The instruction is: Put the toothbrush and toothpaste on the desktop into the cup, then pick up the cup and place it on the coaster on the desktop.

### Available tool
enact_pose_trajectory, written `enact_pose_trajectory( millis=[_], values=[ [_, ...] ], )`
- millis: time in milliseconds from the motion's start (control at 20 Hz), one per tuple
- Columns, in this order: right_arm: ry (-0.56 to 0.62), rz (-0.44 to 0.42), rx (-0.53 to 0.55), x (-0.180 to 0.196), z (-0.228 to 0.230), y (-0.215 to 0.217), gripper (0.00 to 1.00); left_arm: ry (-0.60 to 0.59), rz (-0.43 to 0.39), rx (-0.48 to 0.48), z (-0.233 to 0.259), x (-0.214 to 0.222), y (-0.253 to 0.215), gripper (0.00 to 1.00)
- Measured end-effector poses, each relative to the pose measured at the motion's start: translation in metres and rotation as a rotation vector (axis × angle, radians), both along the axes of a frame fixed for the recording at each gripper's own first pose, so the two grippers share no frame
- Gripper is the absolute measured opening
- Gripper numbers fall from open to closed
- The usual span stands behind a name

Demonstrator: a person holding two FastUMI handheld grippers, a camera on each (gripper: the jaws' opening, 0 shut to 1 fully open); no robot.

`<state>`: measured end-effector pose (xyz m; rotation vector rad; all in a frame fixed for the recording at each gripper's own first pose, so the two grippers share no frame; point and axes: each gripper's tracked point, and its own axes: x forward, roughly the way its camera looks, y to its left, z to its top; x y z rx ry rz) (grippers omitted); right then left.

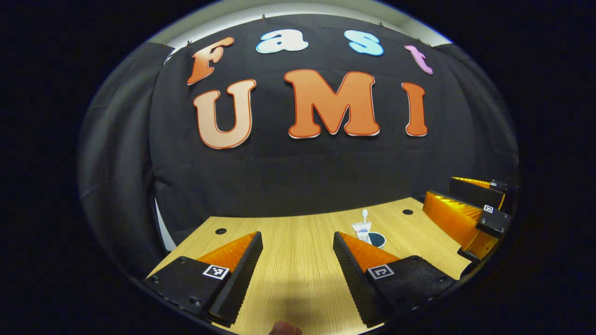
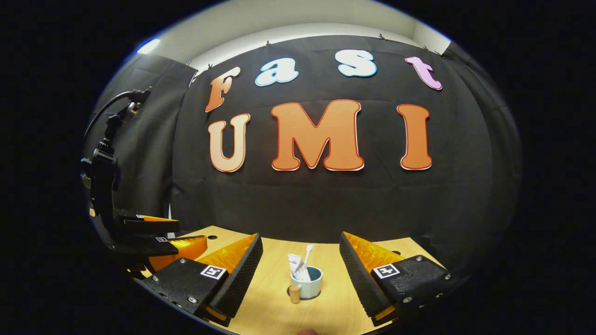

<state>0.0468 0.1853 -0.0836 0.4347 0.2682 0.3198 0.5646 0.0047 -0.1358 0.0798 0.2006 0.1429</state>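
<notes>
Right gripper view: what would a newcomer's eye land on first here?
The pale cup, standing mid-desk between the open right gripper fingers, with the toothbrush and toothpaste upright inside. A small brown cork-like piece stands at its front-left. The left gripper hangs open at the left edge.

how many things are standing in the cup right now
2: a toothbrush and a toothpaste tube, both upright inside the cup, tube left of the brush. Anything lower inside is hidden.
</notes>
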Motion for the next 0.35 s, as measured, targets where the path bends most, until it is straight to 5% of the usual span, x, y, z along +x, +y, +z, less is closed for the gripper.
enact_pose_trajectory(
  millis=[350],
  values=[
    [-0.037, 0.013, 0.038, -0.009, -0.006, 0.023, 0.99, -0.179, 0.029, -0.033, 0.006, -0.016, 0.021, 0.92]
  ],
)
